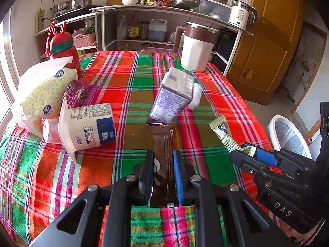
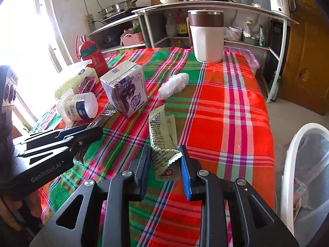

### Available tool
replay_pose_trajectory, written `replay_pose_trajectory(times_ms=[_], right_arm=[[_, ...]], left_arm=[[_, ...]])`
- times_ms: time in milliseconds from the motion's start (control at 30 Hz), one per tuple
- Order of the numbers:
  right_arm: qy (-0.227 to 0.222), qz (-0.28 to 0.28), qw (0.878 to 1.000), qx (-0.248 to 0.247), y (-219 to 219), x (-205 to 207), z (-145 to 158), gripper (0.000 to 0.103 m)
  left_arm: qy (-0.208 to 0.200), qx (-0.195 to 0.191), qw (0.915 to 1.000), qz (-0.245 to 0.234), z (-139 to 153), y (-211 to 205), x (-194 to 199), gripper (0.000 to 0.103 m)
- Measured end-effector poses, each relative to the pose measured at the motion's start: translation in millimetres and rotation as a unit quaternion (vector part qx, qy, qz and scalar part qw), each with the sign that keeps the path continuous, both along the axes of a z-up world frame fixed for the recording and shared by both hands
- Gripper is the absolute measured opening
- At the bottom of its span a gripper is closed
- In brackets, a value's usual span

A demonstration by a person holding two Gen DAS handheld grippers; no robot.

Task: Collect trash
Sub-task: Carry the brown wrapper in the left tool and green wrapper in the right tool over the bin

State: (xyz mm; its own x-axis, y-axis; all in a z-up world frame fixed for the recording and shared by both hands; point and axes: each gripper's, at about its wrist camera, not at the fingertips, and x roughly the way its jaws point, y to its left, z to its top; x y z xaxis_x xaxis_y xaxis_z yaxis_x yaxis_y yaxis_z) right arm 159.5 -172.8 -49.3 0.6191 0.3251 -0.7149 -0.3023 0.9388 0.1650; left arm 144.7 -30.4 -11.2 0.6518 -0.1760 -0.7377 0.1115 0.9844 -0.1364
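Note:
My left gripper (image 1: 163, 154) is shut on a brown snack wrapper (image 1: 162, 144), which sticks out forward just above the plaid tablecloth (image 1: 127, 78). My right gripper (image 2: 164, 150) has a pale green wrapper (image 2: 162, 135) between its fingers; the jaws stand close on it, holding it; it also shows in the left wrist view (image 1: 226, 131). A purple milk carton (image 1: 172, 98) (image 2: 125, 88), a tipped yogurt cup (image 1: 88, 127) (image 2: 80, 107), a purple sachet (image 1: 80, 94) and a crumpled white tissue (image 2: 173, 85) lie on the table.
A white trash bin (image 2: 304, 164) (image 1: 287, 135) with a clear liner stands off the table's right edge. A white-and-brown mug (image 1: 197, 47), a red bottle (image 1: 63, 49) and a yellow tissue pack (image 1: 41, 94) stand on the table. Kitchen shelves (image 1: 164, 12) behind.

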Motion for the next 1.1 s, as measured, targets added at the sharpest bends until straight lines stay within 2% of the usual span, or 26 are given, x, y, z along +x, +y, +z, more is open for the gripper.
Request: replay_pose_trajectory(times_ms=[500,1100], right_arm=[[-0.015,-0.043,0.999,0.012,-39.3,-27.4,14.4,0.028],[-0.031,-0.153,0.988,0.01,-144.2,-66.0,29.3,0.028]], left_arm=[[-0.026,-0.009,0.9986,-0.045,22.7,-40.7,-18.8,0.02],[-0.042,0.001,0.9889,-0.142,37.7,-140.5,-31.5,0.02]])
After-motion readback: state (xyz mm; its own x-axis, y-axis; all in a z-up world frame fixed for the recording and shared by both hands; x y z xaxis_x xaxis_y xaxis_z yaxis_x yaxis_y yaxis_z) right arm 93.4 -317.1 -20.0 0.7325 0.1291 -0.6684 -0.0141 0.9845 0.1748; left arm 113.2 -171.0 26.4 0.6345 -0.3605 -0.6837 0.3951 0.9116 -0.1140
